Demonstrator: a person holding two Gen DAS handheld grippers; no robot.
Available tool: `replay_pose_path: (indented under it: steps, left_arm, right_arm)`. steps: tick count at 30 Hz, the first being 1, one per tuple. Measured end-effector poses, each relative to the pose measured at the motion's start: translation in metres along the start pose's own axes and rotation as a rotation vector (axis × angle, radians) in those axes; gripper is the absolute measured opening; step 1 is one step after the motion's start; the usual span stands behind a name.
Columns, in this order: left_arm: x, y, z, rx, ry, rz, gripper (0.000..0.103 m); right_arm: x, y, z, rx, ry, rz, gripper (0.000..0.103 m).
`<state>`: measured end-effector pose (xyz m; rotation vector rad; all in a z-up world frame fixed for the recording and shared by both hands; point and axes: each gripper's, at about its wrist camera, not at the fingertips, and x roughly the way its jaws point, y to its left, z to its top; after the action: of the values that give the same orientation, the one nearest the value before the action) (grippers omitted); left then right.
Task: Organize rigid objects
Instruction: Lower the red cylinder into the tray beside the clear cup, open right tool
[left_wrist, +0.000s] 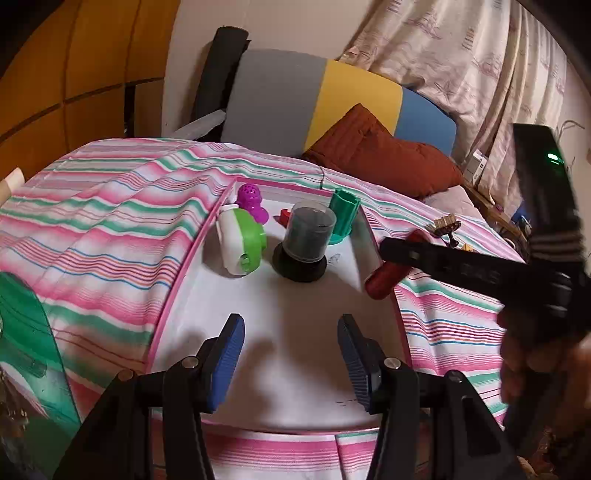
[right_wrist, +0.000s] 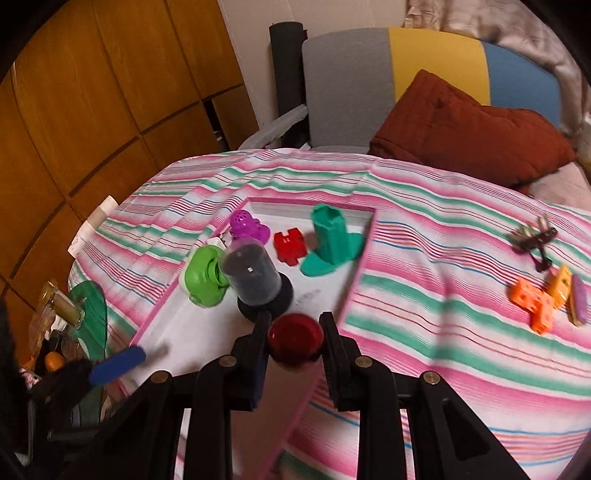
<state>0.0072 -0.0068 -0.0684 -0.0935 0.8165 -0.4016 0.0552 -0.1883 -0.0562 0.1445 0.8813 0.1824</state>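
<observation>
Two claws: the left gripper (left_wrist: 291, 354) is hanging with its jaws apart and nothing between them; the right gripper (right_wrist: 294, 349) is clamping a red cylinder (right_wrist: 295, 341) between its fingers.
Bedspread: the striped cloth (right_wrist: 424, 229) is spreading under and beyond both claws.
Tray: the pink-edged white tray (right_wrist: 360, 258) is lying ahead of and below the right claw, its bare floor directly under the open left claw.
Tray contents: a dark dome on a black base (right_wrist: 255, 282) is standing just ahead of the right claw, a green and white piece (right_wrist: 205, 275) to its left, a teal holder (right_wrist: 330, 243), a red block (right_wrist: 290, 245) and a purple piece (right_wrist: 245, 225) farther ahead.
Loose pieces: orange blocks (right_wrist: 535, 302) are lying well to the right of the right claw, outside the tray.
Cylinder's place: it is hanging above the tray's right edge, touching nothing but the fingers.
Cylinder's axis: its long axis is running along the claw's pointing line, one round end facing the right wrist camera, the far end tilting down towards the tray.
Risk: the smooth round body is probably prone to slipping; on release it could roll, strike the dome or catch the rim and fall outside.
</observation>
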Motion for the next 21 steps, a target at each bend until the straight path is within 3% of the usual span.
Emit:
replay_pose_path:
  steps: [11, 21]
  left_arm:
    - [-0.009, 0.013, -0.002, -0.038, -0.013, 0.009, 0.053]
    - [-0.006, 0.005, -0.005, -0.035, -0.010, 0.006, 0.053]
  right_arm:
    - [0.036, 0.002, 0.013, -0.006, 0.040, -0.036, 0.027]
    - [0.014, -0.008, 0.014, 0.014, -0.038, -0.078, 0.043]
